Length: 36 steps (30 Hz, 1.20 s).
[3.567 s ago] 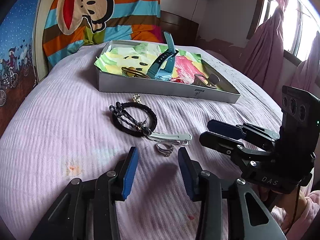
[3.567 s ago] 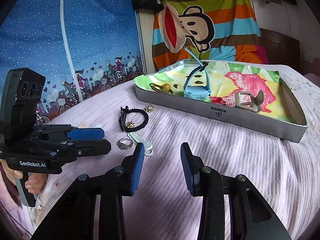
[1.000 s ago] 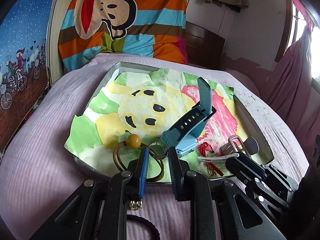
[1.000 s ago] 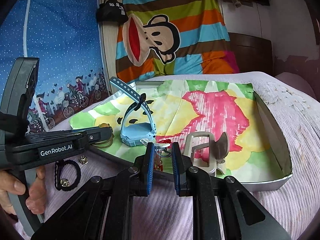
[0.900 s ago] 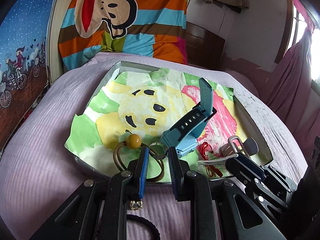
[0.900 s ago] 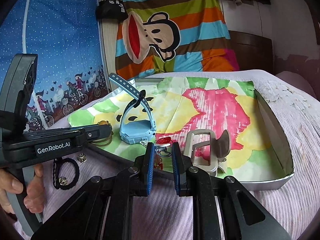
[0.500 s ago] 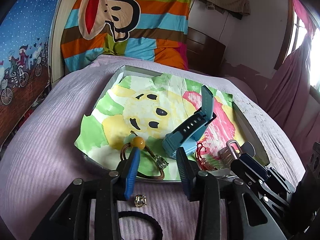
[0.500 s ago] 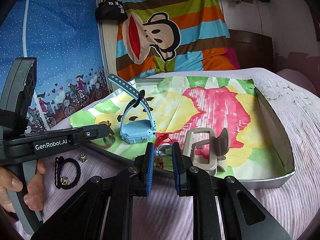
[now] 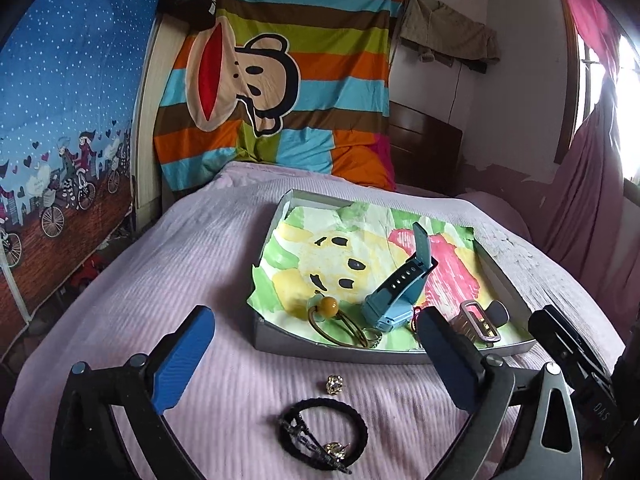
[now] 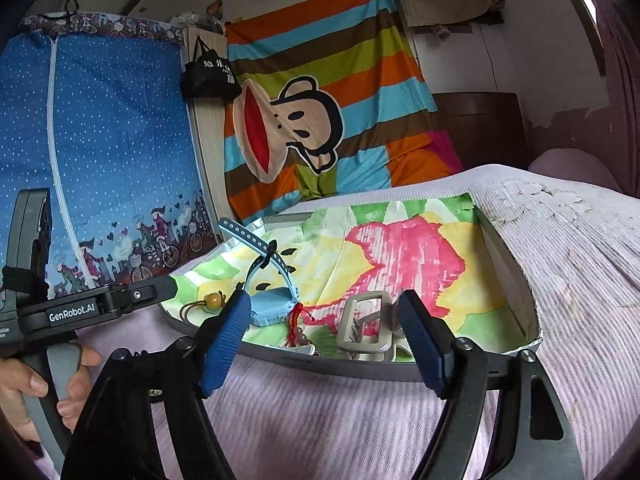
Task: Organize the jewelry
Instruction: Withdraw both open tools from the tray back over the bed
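A grey tray (image 9: pixel 340 350) lined with coloured paper sits on the bed. It holds a blue watch (image 9: pixel 394 300), a brown cord with an amber bead (image 9: pixel 330 304), a silver ring (image 9: pixel 372 338), a red tassel charm (image 10: pixel 296 322) and a beige clip (image 10: pixel 364 332). On the bedspread in front of the tray lie a gold earring (image 9: pixel 334 384) and a black hair tie (image 9: pixel 322 432) with a gold charm. My left gripper (image 9: pixel 316 364) is open and empty above them. My right gripper (image 10: pixel 324 340) is open and empty at the tray's near edge.
The pink bedspread (image 9: pixel 180 280) slopes off to the left toward a blue patterned wall cloth (image 9: pixel 60 140). A striped monkey blanket (image 9: pixel 272 92) hangs behind the tray. A pink curtain (image 9: pixel 580 200) and a window are at the right.
Both grippers opened wide and drew back from the tray. The ring my left gripper held now lies in the tray by the cord; the item in my right gripper has been let go at the tray.
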Available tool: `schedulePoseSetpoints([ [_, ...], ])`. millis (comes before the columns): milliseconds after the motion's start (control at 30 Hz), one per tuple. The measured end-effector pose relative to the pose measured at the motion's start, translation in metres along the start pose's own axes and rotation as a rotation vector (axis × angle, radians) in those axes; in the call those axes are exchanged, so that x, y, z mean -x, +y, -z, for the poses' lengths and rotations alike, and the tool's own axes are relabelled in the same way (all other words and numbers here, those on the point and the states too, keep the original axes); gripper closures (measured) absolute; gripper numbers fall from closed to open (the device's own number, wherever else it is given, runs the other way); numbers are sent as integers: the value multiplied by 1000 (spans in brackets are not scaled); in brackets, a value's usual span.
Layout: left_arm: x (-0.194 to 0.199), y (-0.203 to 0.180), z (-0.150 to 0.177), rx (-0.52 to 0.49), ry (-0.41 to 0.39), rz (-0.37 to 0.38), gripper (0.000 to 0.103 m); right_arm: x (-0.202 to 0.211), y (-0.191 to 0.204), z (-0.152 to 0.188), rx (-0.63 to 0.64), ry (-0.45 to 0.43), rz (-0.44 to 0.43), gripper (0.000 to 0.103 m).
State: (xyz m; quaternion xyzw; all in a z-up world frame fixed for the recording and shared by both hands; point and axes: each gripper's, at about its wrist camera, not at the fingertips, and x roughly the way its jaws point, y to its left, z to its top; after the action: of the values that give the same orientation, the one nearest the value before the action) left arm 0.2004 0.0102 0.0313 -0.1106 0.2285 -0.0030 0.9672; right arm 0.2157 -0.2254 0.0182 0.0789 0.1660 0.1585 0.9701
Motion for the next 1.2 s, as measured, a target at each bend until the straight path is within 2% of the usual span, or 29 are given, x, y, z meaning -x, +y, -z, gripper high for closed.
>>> schedulePoseSetpoints([
  [133,18,4,2,-17,-46,0,0,15,-1,0,-8,-58,-17,15],
  [267,37,4,6,-55,-88,0,0,31,4,1,-1,-110,-43,10],
  [333,45,3,8,-79,-104,-4,0,37,6,0,1,-125,-55,4],
  [500,64,5,13,-134,-122,-21,0,51,14,2,13,-139,-82,2],
  [767,78,19,18,-138,-97,-41,0,62,29,6,68,-113,-97,1],
  [1200,68,40,19,-118,40,-27,0,45,65,18,226,48,-127,2],
])
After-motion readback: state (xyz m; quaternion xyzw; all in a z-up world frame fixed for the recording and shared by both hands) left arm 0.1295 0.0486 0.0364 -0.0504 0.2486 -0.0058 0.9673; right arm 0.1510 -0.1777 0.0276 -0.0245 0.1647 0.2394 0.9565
